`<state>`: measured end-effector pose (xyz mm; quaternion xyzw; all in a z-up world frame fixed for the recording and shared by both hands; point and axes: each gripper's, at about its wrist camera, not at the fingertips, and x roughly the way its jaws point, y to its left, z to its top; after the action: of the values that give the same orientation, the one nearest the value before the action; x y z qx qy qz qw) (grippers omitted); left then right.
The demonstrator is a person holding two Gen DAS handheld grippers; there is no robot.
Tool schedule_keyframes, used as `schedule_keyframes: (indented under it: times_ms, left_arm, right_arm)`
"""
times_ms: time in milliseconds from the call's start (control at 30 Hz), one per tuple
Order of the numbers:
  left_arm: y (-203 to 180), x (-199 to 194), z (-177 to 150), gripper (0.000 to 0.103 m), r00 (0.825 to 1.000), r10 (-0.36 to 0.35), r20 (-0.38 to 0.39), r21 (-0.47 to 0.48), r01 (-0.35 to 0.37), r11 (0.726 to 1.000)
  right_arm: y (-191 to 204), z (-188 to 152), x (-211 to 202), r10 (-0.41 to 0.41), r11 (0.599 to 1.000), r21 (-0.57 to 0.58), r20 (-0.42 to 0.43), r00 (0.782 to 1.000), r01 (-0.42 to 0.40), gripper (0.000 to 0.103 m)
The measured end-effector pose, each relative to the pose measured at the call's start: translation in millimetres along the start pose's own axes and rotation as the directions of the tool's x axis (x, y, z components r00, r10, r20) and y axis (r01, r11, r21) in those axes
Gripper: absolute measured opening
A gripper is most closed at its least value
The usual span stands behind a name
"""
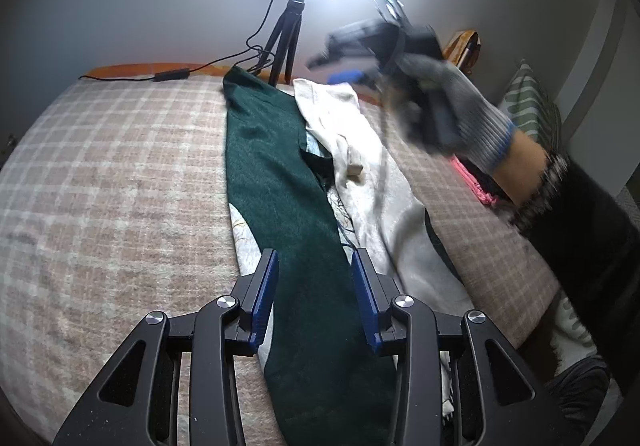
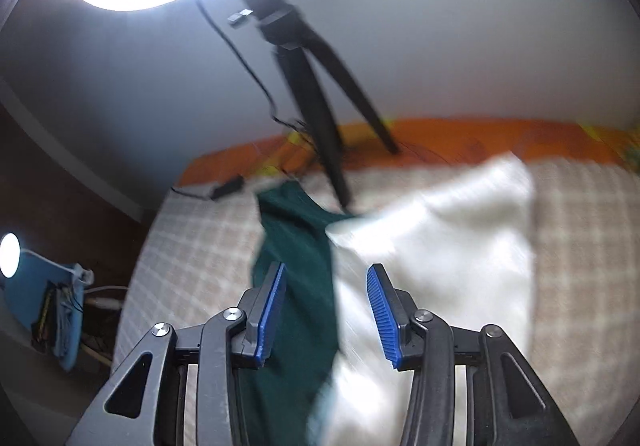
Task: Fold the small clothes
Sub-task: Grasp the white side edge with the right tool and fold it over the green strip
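Observation:
A long dark green garment point(image 1: 276, 181) lies lengthwise on the checked bedspread point(image 1: 120, 173), partly over a cream-white garment point(image 1: 372, 201). My left gripper point(image 1: 316, 266) is open, its blue pads on either side of the green cloth, holding nothing. My right gripper point(image 1: 340, 65), blurred and held by a gloved hand, hovers above the far end of the white garment. In the right wrist view my right gripper point(image 2: 326, 282) is open and empty above the green garment point(image 2: 296, 254) and the white garment point(image 2: 440, 238).
A ring light on a black tripod point(image 1: 288, 37) stands at the far edge of the bed, its cable point(image 1: 168, 75) on the bedspread. Pink cloth point(image 1: 476, 181) and a patterned pillow point(image 1: 528, 105) lie at the right. A blue object point(image 2: 44, 306) sits on the floor at the left.

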<state>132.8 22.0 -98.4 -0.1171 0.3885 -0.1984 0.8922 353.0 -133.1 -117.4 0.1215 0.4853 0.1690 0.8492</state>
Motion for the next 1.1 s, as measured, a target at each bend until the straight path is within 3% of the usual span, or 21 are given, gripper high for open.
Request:
schedule_keyframes:
  times_ms: [100, 300, 333, 367, 400, 500, 633, 700, 733, 767, 933, 1100]
  left_arm:
    - [-5, -3, 0, 0.036, 1.000, -0.011, 0.006, 0.010, 0.011, 1.000]
    - [-14, -9, -2, 0.036, 1.000, -0.016, 0.018, 0.037, 0.015, 0.999]
    - [-15, -10, -2, 0.036, 1.000, -0.012, 0.021, 0.039, 0.011, 0.999]
    - [-15, -11, -2, 0.036, 1.000, -0.009, 0.024, 0.041, 0.008, 0.999]
    - [-16, -11, -2, 0.036, 1.000, -0.007, 0.028, 0.043, 0.005, 0.999]
    - [-16, -14, -1, 0.036, 0.999, 0.000, 0.040, 0.047, -0.002, 0.999]
    - [-16, -15, -1, 0.036, 0.999, 0.003, 0.046, 0.049, -0.005, 0.999]
    - [-16, -16, -1, 0.036, 0.999, 0.006, 0.048, 0.050, -0.008, 0.999]
    - [-15, -17, -1, 0.036, 0.999, 0.006, 0.051, 0.049, -0.008, 0.999]
    - [-15, -18, -1, 0.036, 0.999, 0.008, 0.054, 0.051, -0.011, 0.999]
    - [-6, -25, -1, 0.036, 0.997, 0.021, 0.069, 0.031, -0.023, 0.999]
    - [-3, -29, -3, 0.036, 0.997, 0.019, 0.071, 0.023, -0.020, 1.000]
  right_arm:
    - [-21, -37, -8, -0.037, 0.998, 0.039, -0.036, 0.999, 0.039, 0.045]
    - [-30, -87, 6, -0.026, 0.997, 0.073, -0.133, 0.991, 0.036, 0.045]
    - [-30, -89, 7, -0.028, 0.997, 0.071, -0.138, 0.990, 0.038, 0.037]
    - [-28, -93, 9, -0.028, 0.998, 0.059, -0.140, 0.990, 0.037, 0.020]
    - [-22, -93, 9, -0.041, 0.998, 0.037, -0.141, 0.989, 0.046, 0.012]
    - [1, -84, 2, -0.085, 0.996, -0.041, -0.111, 0.990, 0.081, 0.004]
    - [42, -70, -2, -0.089, 0.987, -0.144, -0.095, 0.992, 0.075, 0.004]
    - [66, -67, 3, -0.026, 0.980, -0.201, -0.129, 0.991, -0.001, 0.012]
    - [75, -66, 4, 0.015, 0.976, -0.213, -0.152, 0.988, -0.048, 0.032]
    - [82, -66, 2, 0.033, 0.974, -0.216, -0.145, 0.989, -0.064, 0.044]
    - [79, -71, -25, 0.041, 0.979, -0.198, -0.080, 0.996, -0.056, 0.040]
    - [32, -89, -54, -0.006, 0.994, -0.108, -0.052, 0.999, 0.001, 0.040]
